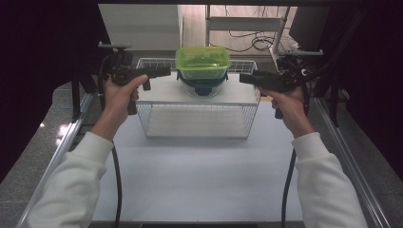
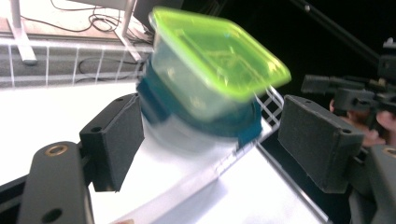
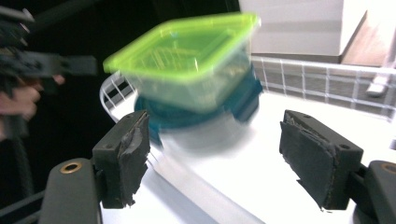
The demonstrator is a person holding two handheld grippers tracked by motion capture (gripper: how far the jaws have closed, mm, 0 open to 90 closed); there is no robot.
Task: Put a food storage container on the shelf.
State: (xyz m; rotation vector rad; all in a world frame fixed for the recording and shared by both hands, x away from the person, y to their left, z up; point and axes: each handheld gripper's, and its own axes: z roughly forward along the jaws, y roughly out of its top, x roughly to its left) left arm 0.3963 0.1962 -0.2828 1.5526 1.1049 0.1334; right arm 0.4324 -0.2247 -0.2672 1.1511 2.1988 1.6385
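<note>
Up on the white top of a wire basket (image 1: pixel 197 124), which stands upside down on the table (image 1: pixel 199 180), sit two food containers stacked one on the other. A clear container with a green lid (image 1: pixel 203 62) rests on a clear container with a dark teal lid (image 1: pixel 202 84); the lower one looks to be turned over, teal lid upward under the green-lidded box (the blur in both gripper views makes that hard to settle). The stack stands toward the far edge of the basket top, about midway between its left and right ends.

In the high view the left claw (image 1: pixel 164 71) points in at the stack from the left, level with it, and stops just short of the green-lidded box. The right claw (image 1: pixel 244 78) points in from the right, its tip near the teal lid and likewise apart from it. Each is held in a hand with a white sleeve behind it.

Both claws are open and hold nothing. In the left gripper view the two black pads (image 2: pixel 114 140) stand wide apart, with the stack ahead of them and clear of both. The right gripper view shows the same: its worn pads (image 3: pixel 126 156) are spread, and the stack lies beyond them, untouched.
</note>
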